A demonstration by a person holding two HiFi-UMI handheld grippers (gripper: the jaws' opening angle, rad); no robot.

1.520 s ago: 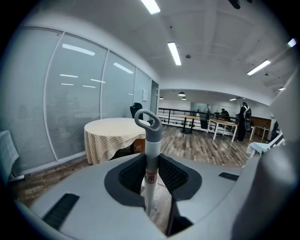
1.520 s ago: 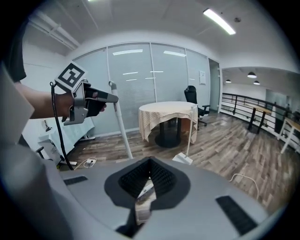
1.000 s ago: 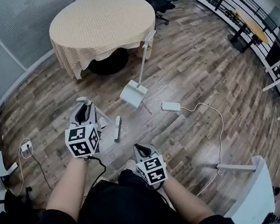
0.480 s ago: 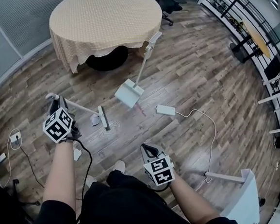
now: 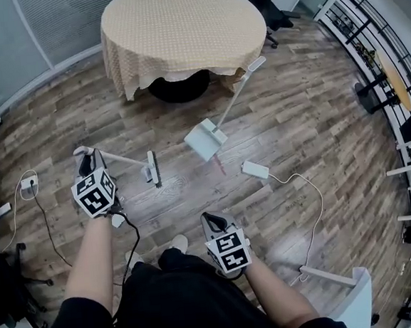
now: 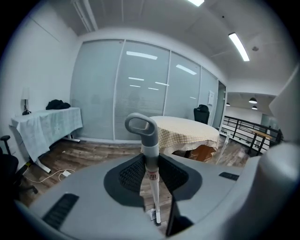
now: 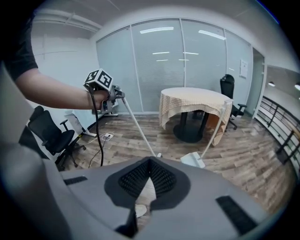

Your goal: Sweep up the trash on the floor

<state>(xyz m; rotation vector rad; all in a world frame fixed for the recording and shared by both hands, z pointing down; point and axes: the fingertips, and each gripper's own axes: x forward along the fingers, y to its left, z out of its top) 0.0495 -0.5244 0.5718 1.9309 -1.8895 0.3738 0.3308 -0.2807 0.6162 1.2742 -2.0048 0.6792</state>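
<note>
My left gripper (image 5: 87,165) is shut on the grey top of a white broom handle (image 6: 149,157), with the loop grip sticking up past the jaws. The handle slants down to the broom head (image 5: 153,168), which rests on the wood floor. The white dustpan (image 5: 205,138) stands on the floor to the right of it, and its long handle (image 5: 240,85) leans on the round table. A small reddish scrap (image 5: 220,168) lies just in front of the dustpan. My right gripper (image 5: 210,222) hangs low near my legs, shut and empty. The right gripper view shows the dustpan (image 7: 193,160) beyond it.
A round table (image 5: 182,22) with a beige cloth stands at the back. A white power strip (image 5: 255,170) with its cable trails right of the dustpan. At far left sits a floor socket (image 5: 27,185) with a cord. Desk legs and a railing line the right side.
My left gripper has carried the broom to the left, so the broom head now sits farther from the dustpan. The right gripper has barely moved. The view has swung slightly.
</note>
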